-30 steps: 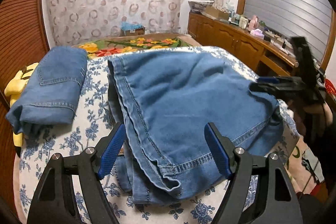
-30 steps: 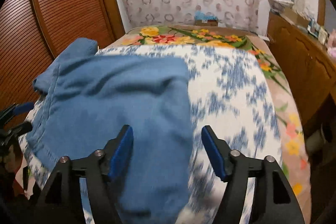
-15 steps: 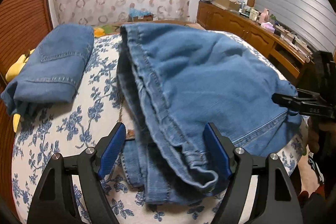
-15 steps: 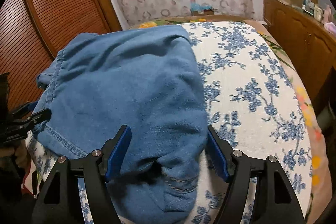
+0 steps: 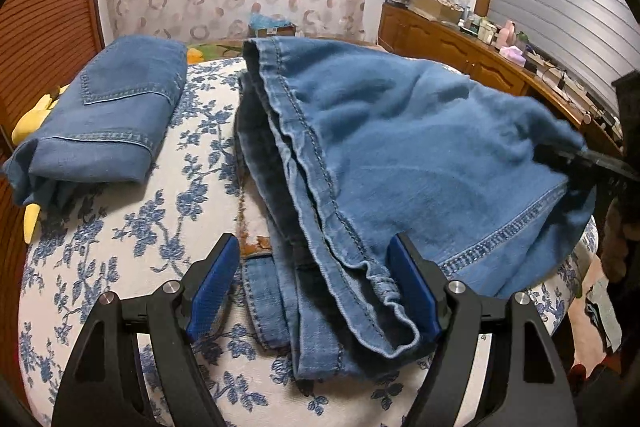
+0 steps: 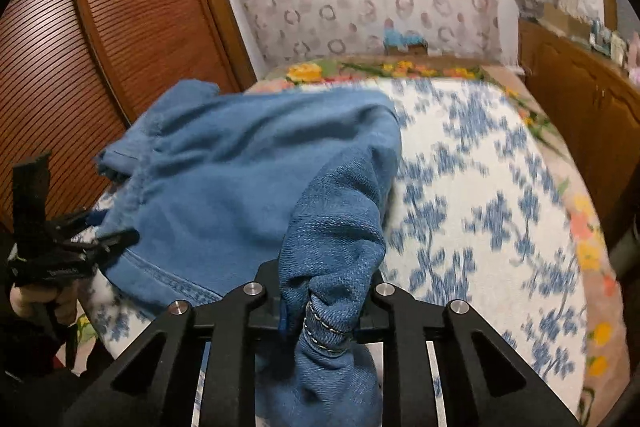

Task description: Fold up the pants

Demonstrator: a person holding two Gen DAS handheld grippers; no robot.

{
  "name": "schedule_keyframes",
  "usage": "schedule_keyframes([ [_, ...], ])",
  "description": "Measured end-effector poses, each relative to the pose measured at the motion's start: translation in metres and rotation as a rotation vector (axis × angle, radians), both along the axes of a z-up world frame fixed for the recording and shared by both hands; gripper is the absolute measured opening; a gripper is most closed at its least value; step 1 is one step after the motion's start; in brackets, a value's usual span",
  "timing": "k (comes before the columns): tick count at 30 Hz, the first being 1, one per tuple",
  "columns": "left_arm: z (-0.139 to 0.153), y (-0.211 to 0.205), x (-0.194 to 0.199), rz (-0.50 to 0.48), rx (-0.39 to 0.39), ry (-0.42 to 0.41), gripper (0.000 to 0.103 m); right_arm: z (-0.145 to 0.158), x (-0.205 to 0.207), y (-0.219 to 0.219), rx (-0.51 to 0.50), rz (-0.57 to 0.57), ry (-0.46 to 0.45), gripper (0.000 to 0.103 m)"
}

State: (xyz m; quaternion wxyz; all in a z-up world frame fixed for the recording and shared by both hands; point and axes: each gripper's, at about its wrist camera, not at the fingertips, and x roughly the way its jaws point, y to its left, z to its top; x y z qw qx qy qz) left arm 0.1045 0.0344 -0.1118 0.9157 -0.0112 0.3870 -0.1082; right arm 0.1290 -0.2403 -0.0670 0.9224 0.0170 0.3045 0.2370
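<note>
Light blue denim pants (image 5: 400, 147) lie spread on a bed with a blue-flowered cover (image 5: 120, 247). My left gripper (image 5: 314, 267) stands open low over the near edge, and a bunched seam of the pants lies between its blue pads without being pinched. The jaws of my right gripper (image 6: 324, 311) are closing and pinch a bunched corner of the pants (image 6: 240, 187), which rises from the bed there. In the left wrist view the right gripper (image 5: 592, 163) holds the cloth's far right corner, lifted. The left gripper (image 6: 80, 247) shows at the left of the right wrist view.
A second pair of jeans (image 5: 104, 115), folded, lies at the left of the bed over something yellow (image 5: 32, 123). A slatted wooden door (image 6: 80, 67) stands on the left. A wooden sideboard (image 5: 460, 43) with clutter runs along the right.
My right gripper's jaws have closed on the pants' corner and pulled it up from the bed. The left gripper stays open over the seam, slightly lower.
</note>
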Motion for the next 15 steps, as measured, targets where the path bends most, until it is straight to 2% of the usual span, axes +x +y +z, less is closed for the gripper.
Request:
schedule_keyframes([
  [5,0.012,0.018,-0.011,0.022,-0.016,-0.03,0.078,0.042,-0.011,0.022,0.018,0.056,-0.108,0.018],
  [9,0.024,0.036,-0.021,0.052,-0.02,-0.06,0.078,0.068,-0.017,0.059,0.014,0.14,-0.168,0.018],
  [15,0.041,0.074,-0.042,0.118,-0.025,-0.098,0.078,0.07,-0.024,0.129,-0.019,0.285,-0.189,0.018],
])
